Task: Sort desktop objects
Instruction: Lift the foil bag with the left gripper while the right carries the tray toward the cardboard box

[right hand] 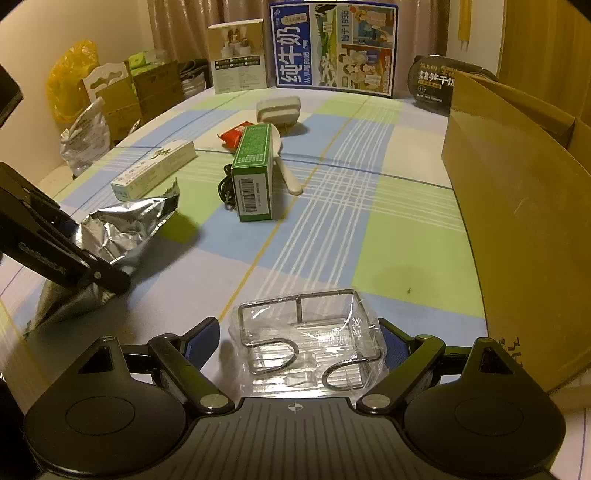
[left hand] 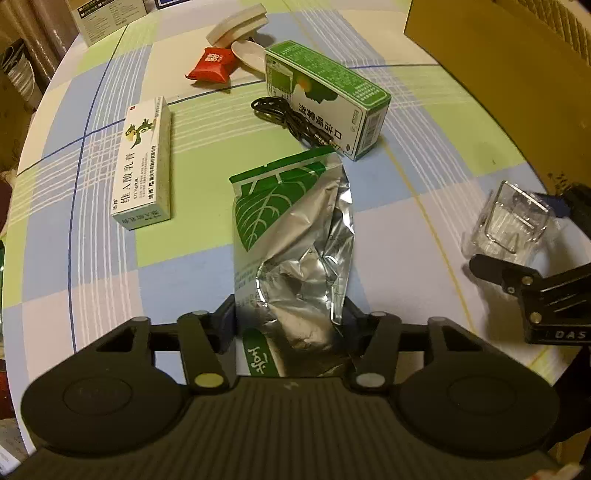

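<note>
Left wrist: left gripper (left hand: 291,317) pinches crinkled foil pouch (left hand: 295,236); right gripper (right hand: 299,347) gapes around wire rack (right hand: 314,339).

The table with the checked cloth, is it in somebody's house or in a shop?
Most likely somebody's house. The table wears a checked home cloth, curtains hang behind it, and a milk carton box and other cardboard boxes stand around like everyday clutter.

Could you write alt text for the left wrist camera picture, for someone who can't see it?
The left claw grips a crumpled silver and green foil pouch above a checked tablecloth. Beyond lie a white medicine box, a green box and a black cable.
</note>
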